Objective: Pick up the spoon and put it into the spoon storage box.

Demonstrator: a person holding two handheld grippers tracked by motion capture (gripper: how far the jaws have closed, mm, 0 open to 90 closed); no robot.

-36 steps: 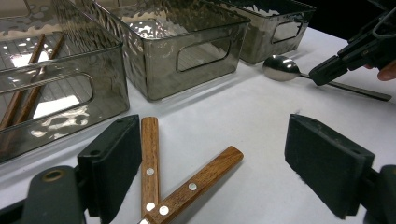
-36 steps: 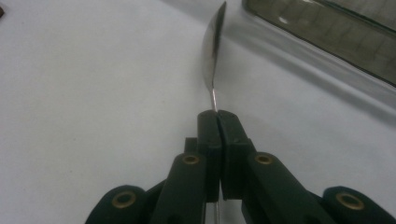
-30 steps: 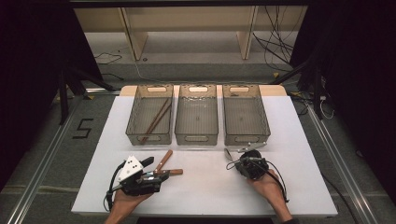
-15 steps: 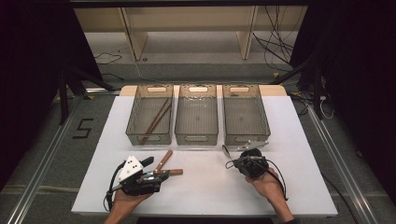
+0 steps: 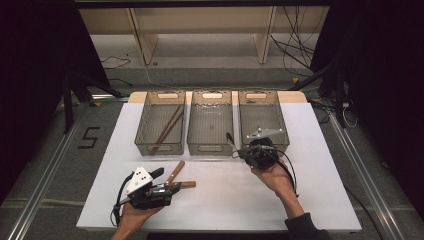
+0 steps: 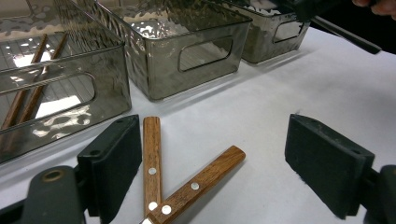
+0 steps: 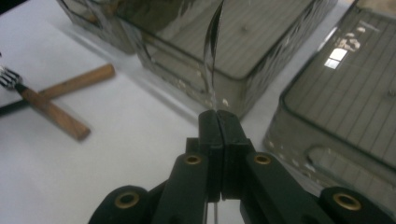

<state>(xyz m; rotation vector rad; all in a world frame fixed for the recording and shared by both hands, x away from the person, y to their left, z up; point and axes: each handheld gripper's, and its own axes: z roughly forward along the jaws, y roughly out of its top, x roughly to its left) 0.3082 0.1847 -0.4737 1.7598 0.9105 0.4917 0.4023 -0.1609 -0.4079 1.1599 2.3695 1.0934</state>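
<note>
Right gripper view shows your right gripper (image 7: pixel 218 116) clamped on a thin dark utensil (image 7: pixel 214 51) just before the middle bin (image 7: pixel 261 60), so lift it clear of that bin's near rim before releasing, while your left gripper (image 6: pixel 212 163) waits apart.

The white table (image 5: pixel 220 200) is evenly lit from above while the surroundings lie in darkness. Glare glints on the smoky bins (image 6: pixel 187 42). The right gripper view is soft, its foreground blurred
</note>
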